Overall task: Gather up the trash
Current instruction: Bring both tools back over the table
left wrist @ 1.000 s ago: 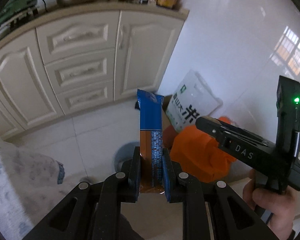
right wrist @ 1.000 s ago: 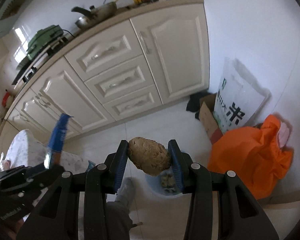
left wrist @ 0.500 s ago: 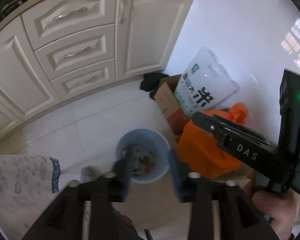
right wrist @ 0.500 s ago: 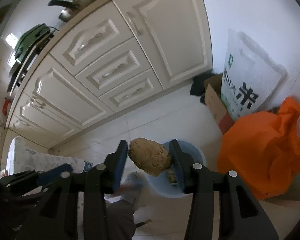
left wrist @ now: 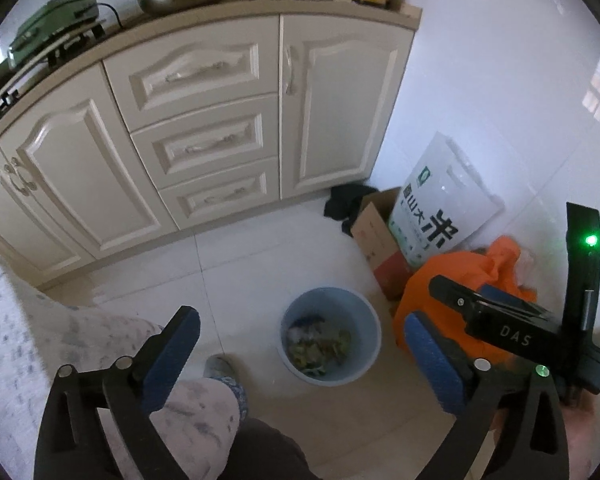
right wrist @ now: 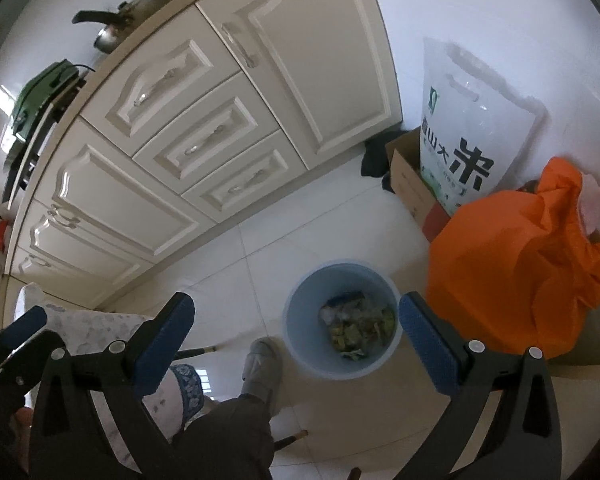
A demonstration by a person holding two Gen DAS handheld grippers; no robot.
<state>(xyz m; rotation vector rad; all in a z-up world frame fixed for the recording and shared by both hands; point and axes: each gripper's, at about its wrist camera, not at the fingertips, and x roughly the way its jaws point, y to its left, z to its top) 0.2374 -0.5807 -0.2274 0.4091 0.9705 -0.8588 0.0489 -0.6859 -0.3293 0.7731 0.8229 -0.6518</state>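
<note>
Both the left gripper (left wrist: pixel 300 354) and the right gripper (right wrist: pixel 296 334) hang over the blue trash bin (right wrist: pixel 300 312) on the floor, jaws wide apart and holding nothing. The trash (right wrist: pixel 358 328) lies inside the bin. I think the next good move is to lift both grippers straight away, so that no jaw knocks the bin's rim.

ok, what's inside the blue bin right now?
The blue bin holds a loose heap of scraps: yellowish-green bits, pale crumpled pieces, something blue at the back. Whatever lies under that top layer is covered. Both grippers are open, empty.
</note>
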